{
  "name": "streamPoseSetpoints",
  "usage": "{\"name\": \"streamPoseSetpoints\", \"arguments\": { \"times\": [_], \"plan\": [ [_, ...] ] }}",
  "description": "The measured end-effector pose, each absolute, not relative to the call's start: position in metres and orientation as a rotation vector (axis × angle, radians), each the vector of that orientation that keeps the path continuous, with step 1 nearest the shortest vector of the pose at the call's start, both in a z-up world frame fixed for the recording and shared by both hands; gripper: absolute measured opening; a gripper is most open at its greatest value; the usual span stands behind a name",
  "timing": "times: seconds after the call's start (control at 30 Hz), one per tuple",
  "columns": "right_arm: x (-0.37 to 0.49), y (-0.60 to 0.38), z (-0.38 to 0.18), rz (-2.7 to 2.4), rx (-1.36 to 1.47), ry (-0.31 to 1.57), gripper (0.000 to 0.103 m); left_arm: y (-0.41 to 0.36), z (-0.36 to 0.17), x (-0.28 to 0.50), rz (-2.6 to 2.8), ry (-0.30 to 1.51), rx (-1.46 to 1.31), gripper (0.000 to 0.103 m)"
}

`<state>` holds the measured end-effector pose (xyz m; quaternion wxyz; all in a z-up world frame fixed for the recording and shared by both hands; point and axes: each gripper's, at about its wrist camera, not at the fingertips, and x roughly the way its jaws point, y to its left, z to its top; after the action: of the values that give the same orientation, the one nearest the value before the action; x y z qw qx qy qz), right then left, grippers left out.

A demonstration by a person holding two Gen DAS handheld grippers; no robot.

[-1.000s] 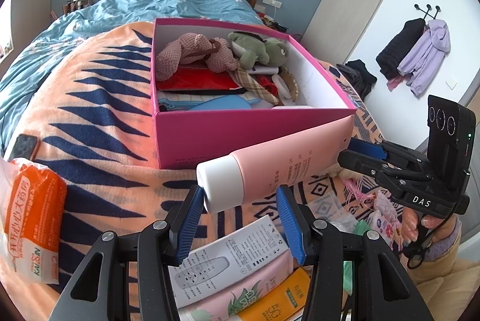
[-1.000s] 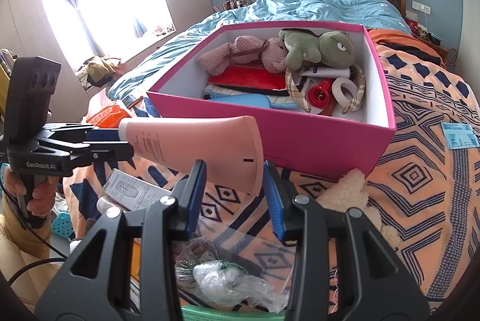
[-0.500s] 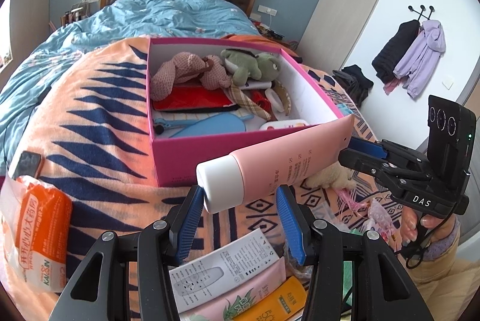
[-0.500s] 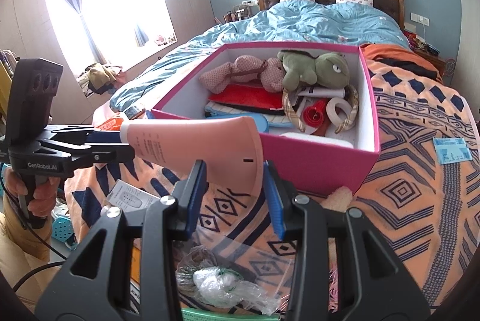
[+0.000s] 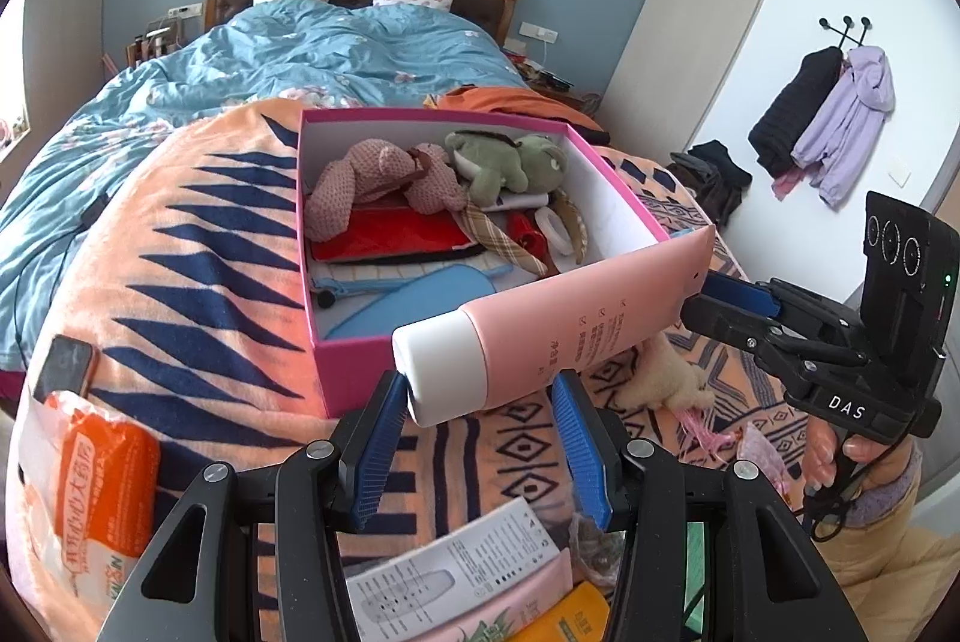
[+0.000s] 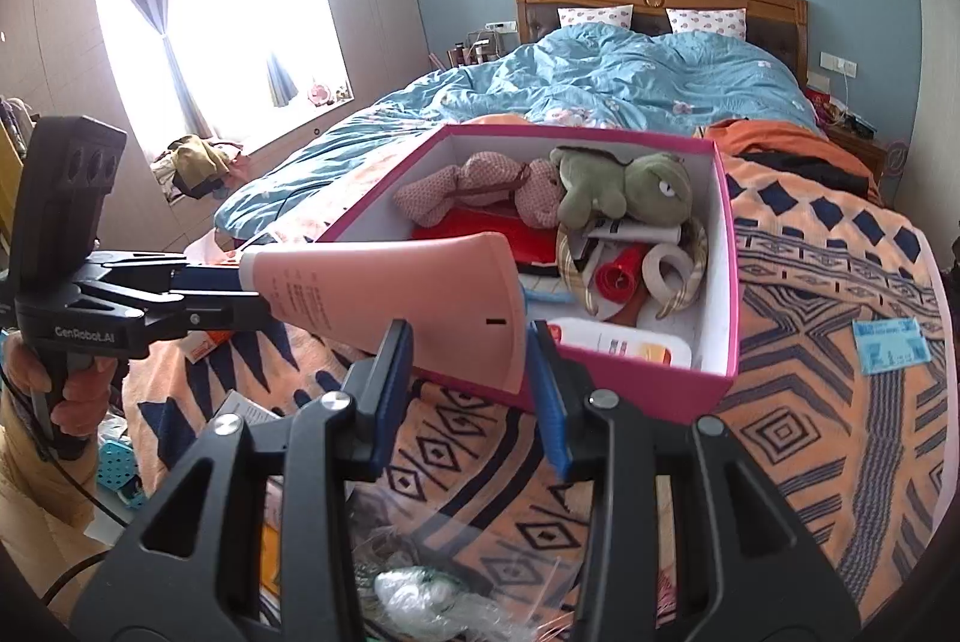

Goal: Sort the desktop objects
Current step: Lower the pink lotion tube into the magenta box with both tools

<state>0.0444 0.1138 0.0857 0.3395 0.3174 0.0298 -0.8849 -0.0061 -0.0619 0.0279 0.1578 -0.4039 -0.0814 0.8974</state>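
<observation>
Left wrist: left gripper (image 5: 480, 396) fingers clamped on white cap of pink tube (image 5: 576, 321), held above pink box (image 5: 372, 366) front wall.
Right wrist: right gripper (image 6: 468, 348) fingers pinching tube's flat crimped end, over bed blanket (image 6: 840, 342).

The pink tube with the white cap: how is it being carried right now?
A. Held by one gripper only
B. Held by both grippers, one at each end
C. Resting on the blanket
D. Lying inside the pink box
B: the left gripper has its jaws around the white cap end of the pink tube, and the right gripper clamps the flat crimped end, holding it in the air in front of the pink box.
</observation>
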Motion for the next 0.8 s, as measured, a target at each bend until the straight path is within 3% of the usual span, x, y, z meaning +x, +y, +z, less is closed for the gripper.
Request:
{"name": "streamPoseSetpoints", "arguments": {
  "times": [0.8],
  "plan": [
    [0.005, 0.104, 0.090, -2.299, 0.849, 0.068, 0.042, -0.068, 0.037, -0.038, 2.618, -0.252, -1.137, 0.050]
  ]
}}
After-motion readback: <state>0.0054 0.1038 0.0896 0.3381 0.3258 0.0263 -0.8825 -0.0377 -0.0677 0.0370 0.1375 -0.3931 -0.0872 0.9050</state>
